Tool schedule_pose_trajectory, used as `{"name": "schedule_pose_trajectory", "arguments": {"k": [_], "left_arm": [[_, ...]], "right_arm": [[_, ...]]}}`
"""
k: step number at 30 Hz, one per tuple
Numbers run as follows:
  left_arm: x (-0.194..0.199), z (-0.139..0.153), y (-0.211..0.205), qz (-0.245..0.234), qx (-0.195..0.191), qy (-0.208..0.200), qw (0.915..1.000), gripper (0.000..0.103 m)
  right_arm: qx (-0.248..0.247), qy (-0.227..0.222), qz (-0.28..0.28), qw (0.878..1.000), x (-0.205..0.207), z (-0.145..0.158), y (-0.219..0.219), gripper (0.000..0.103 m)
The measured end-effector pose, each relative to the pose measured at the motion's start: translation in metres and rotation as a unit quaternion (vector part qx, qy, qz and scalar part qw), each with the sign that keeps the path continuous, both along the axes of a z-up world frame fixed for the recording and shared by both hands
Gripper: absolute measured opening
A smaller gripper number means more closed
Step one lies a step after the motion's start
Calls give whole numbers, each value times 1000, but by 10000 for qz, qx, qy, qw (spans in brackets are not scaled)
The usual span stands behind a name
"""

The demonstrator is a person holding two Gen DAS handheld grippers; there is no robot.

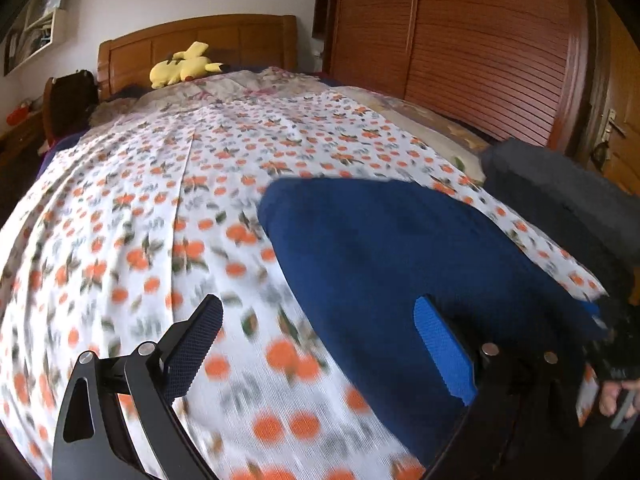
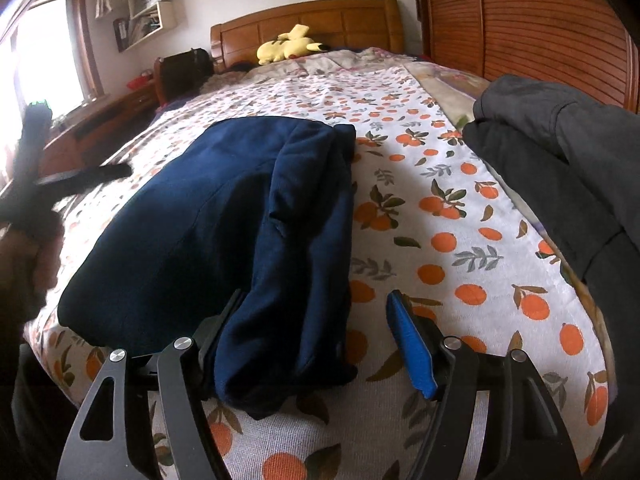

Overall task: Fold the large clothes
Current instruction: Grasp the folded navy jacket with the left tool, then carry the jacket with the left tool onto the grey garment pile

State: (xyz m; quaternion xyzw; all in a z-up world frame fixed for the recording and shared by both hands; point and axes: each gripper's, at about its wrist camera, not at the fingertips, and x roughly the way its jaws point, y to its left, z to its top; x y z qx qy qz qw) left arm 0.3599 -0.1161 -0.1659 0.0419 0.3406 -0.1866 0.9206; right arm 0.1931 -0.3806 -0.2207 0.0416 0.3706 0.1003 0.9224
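Both grippers, left gripper (image 1: 316,344) and right gripper (image 2: 316,332), stand spread, holding nothing; navy garment (image 2: 224,216) lies folded just ahead on the bedspread (image 2: 440,240). We should pinch its near edge squarely.

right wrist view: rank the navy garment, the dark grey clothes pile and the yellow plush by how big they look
1. navy garment
2. dark grey clothes pile, partly cut off, so unsure against the first
3. yellow plush, farthest away, so it looks smaller
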Motion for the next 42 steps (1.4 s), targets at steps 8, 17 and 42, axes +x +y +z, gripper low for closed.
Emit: {"name": "schedule_pose_trajectory", "arguments": {"k": [8,17,42], "left_arm": [[80,0,-2,284,303,32,9991,97],[127,-24,-12,342,528,325,9975,96],[128,-20,-48,290,722,322,9965,10]], "right_arm": [[-20,-34,47,10000,0,0,0,66],[303,-28,144,9994,-5,2,-6,66],[469,-285,218,9983,-5,15,8,19]]}}
